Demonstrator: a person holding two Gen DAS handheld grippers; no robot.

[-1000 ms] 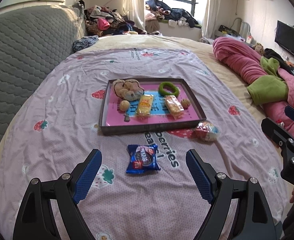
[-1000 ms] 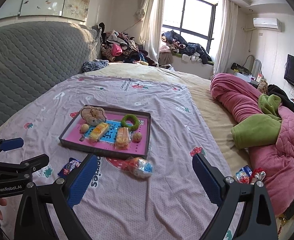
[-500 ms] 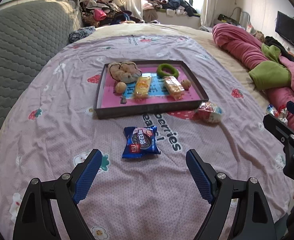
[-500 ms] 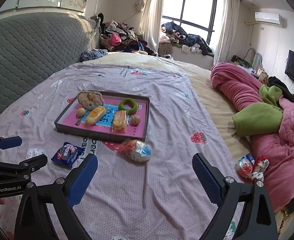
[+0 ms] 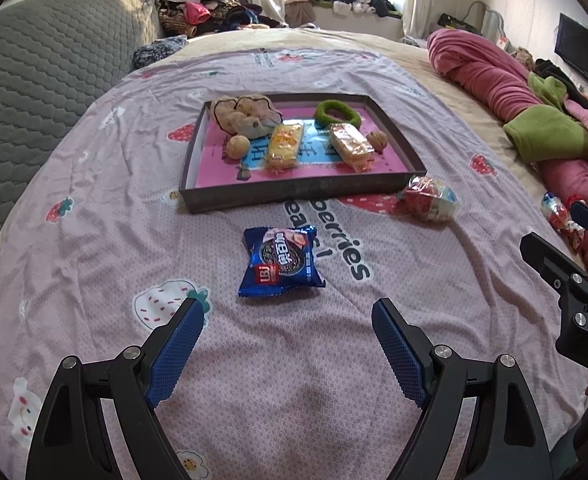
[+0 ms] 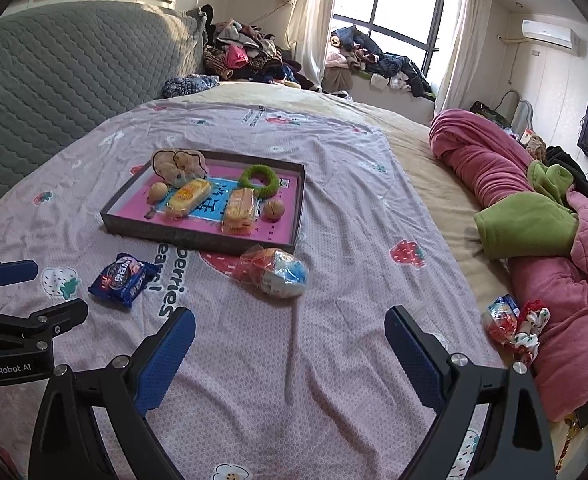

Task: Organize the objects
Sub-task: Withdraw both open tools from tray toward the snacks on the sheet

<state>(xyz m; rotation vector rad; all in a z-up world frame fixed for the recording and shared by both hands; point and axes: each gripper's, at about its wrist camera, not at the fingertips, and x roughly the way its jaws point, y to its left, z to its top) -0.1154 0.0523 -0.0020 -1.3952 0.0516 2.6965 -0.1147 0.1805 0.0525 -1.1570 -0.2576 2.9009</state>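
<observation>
Bedsheet (image 5: 94, 240): matt printed cloth, wrinkled. Cookie packet (image 5: 280, 262), frame centre: glossy plastic film. Tray (image 5: 294, 194): dull, possibly cardboard. Headboard (image 5: 34, 80), upper left: quilted fabric.

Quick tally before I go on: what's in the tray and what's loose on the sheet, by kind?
In the tray:
Wrapped yellow cakes: 2
Walnut-like balls: 2
Green ring: 1
Beige plush item: 1
Loose on the sheet:
Blue cookie packet: 1
Red-and-blue wrapped snacks: 2
Total: 9

A home bedroom, it seems: bed (image 6: 333, 152), quilted headboard (image 6: 74, 72), heaped clothes (image 6: 246, 56).
</observation>
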